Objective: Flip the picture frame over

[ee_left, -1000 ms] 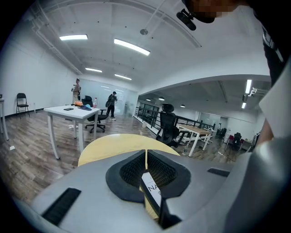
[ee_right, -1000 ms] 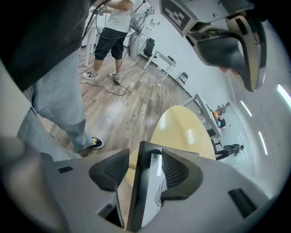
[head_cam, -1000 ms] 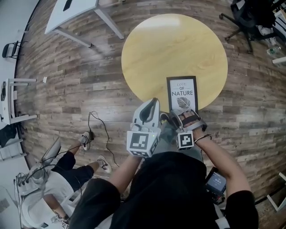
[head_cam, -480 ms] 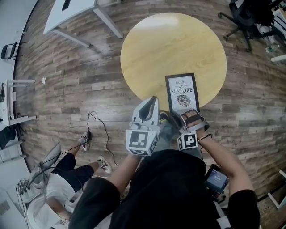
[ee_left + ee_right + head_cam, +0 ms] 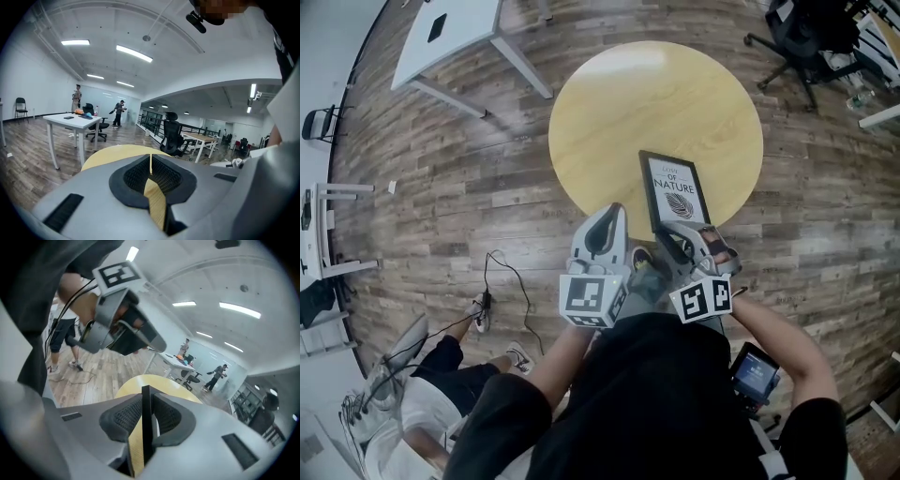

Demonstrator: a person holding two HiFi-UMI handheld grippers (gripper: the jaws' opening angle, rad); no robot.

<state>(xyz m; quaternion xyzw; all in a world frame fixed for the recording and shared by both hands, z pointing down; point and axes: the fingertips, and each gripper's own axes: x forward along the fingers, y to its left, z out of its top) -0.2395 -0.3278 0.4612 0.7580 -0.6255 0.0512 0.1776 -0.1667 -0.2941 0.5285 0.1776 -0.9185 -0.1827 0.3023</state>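
Note:
The picture frame (image 5: 673, 192), black-edged with a white leaf print, rests print side up near the front of the round yellow table (image 5: 628, 103), its near end raised and tilted. My right gripper (image 5: 682, 240) grips that near edge; its jaws are closing, and in the right gripper view the frame's black edge (image 5: 145, 427) stands upright between the pads of the right gripper (image 5: 145, 404). My left gripper (image 5: 607, 220) hovers just off the table's front rim, left of the frame, touching nothing. In the left gripper view the left gripper (image 5: 150, 161) has its jaws together, with only the table (image 5: 112, 152) beyond.
A white desk (image 5: 455, 33) stands at the far left and a black office chair (image 5: 806, 37) at the far right. A cable (image 5: 502, 272) lies on the wooden floor. Another person (image 5: 422, 375) sits low at the left.
My right gripper has closed on the frame's near edge, risen and rolled, so the frame now tilts instead of lying flat. The left gripper has stayed put.

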